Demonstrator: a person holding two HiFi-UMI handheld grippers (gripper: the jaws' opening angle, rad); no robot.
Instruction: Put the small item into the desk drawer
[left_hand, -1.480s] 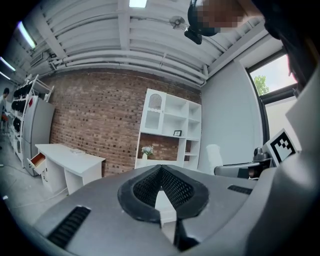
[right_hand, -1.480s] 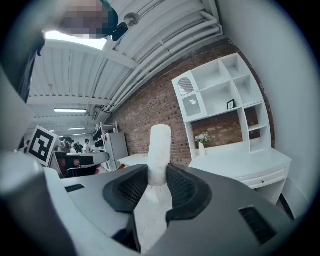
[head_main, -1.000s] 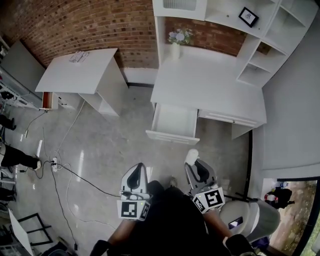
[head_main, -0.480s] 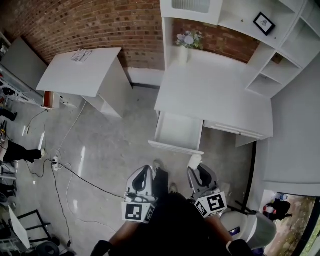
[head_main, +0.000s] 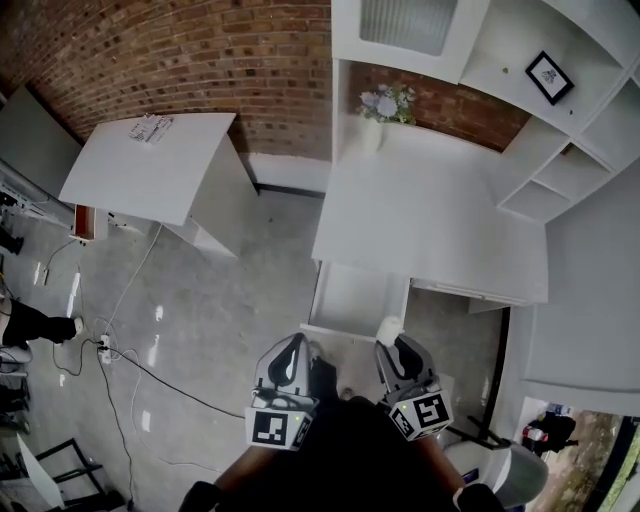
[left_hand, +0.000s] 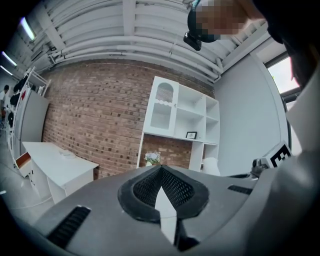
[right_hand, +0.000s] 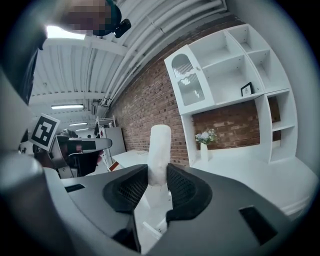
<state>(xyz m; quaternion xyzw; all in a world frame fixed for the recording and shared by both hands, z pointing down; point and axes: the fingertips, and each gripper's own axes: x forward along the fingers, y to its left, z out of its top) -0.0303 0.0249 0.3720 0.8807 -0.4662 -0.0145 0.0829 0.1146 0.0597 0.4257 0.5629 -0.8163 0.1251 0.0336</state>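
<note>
In the head view the white desk (head_main: 430, 215) has its drawer (head_main: 360, 295) pulled open toward me, with nothing showing inside. My right gripper (head_main: 392, 342) is just short of the drawer's front right corner, shut on a small white cylindrical item (head_main: 388, 327). In the right gripper view that item (right_hand: 159, 150) stands upright between the pads of the right gripper (right_hand: 157, 176) and sticks out past the tips. My left gripper (head_main: 293, 347) hangs beside it, near the drawer's front left corner. Seen in its own view, the left gripper (left_hand: 161, 170) has its tips touching, and it holds nothing.
A vase of flowers (head_main: 383, 108) stands at the back of the desk, under white shelves with a framed picture (head_main: 549, 76). A second white table (head_main: 150, 155) stands to the left by the brick wall. Cables (head_main: 120, 340) trail over the floor on the left.
Both grippers have come closer to the desk, and the open drawer now lies right in front of their tips. Neither jaw setting has changed, and the white item is still held.
</note>
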